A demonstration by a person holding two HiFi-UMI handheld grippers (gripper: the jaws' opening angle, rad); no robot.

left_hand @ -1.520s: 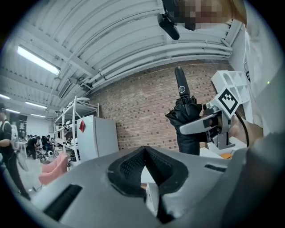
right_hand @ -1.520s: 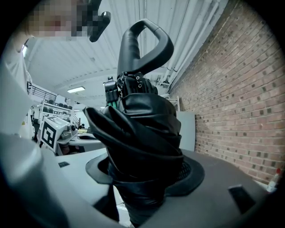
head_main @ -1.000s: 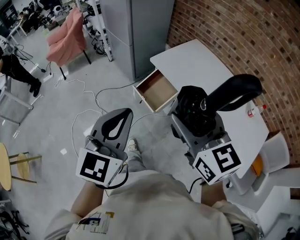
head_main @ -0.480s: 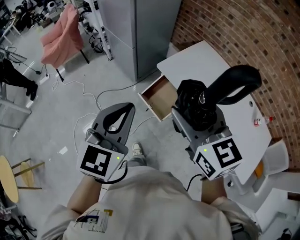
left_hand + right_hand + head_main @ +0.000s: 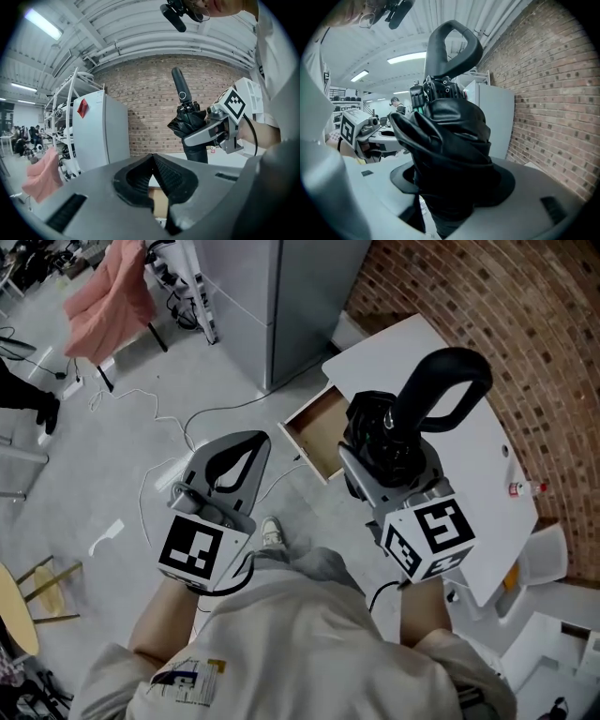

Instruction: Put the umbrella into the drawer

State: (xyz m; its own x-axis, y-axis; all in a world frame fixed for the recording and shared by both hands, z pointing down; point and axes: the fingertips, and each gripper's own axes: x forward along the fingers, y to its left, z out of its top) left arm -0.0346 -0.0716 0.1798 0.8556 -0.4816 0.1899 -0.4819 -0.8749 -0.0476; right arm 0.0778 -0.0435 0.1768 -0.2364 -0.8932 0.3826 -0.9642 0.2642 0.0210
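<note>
the right gripper is clamping the folded black umbrella, its jaws standing wide around the bunched fabric and the curved handle sticking out past the jaw tips. the open drawer, pulled out of the white table, is lying just ahead and to the left of that gripper. the left gripper is hovering alongside, its jaws meeting at the tips and holding nothing.

Drawer juts left from table; cabinet behind it; umbrella in right tongs.
</note>
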